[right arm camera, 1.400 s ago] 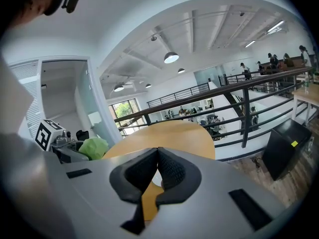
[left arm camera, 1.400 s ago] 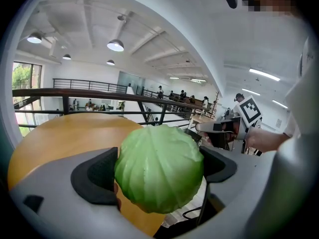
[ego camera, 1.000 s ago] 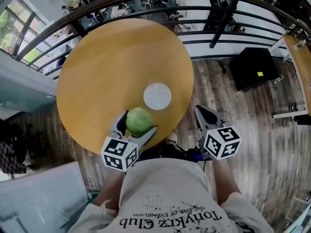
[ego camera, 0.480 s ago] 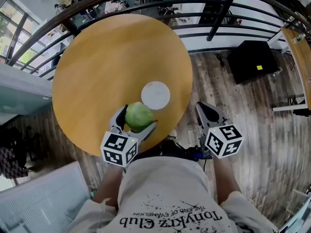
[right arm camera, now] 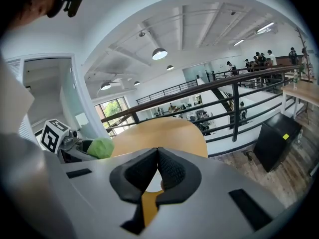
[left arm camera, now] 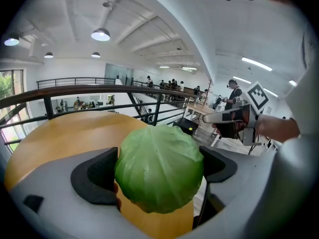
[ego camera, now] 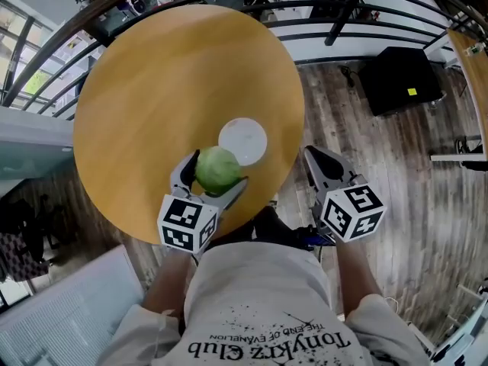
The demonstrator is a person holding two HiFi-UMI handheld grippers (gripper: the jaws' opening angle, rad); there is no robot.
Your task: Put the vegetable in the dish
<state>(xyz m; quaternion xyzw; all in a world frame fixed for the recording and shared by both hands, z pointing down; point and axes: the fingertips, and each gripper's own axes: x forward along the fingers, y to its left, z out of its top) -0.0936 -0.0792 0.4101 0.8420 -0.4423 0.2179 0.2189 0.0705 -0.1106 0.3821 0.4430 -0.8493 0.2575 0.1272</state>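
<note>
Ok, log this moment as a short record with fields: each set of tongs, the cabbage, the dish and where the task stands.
left tongs: shut on the cabbage, held over the table
right tongs: shut, nothing between them, held off the table's edge
dish: white, round, nothing in it, near the table's near edge
cabbage position: just short of the dish on the person's side
task: cabbage not yet in the dish

1. Head view: the cabbage (ego camera: 217, 169) covers the near-left rim of the dish (ego camera: 247, 137). Its height above the dish cannot be determined.
2. Left gripper view: the cabbage conceals the dish entirely.
3. Right gripper view: the right gripper (right arm camera: 158, 156) masks most of the dish.
4. Background people (left arm camera: 234, 91): too small to resolve.
</note>
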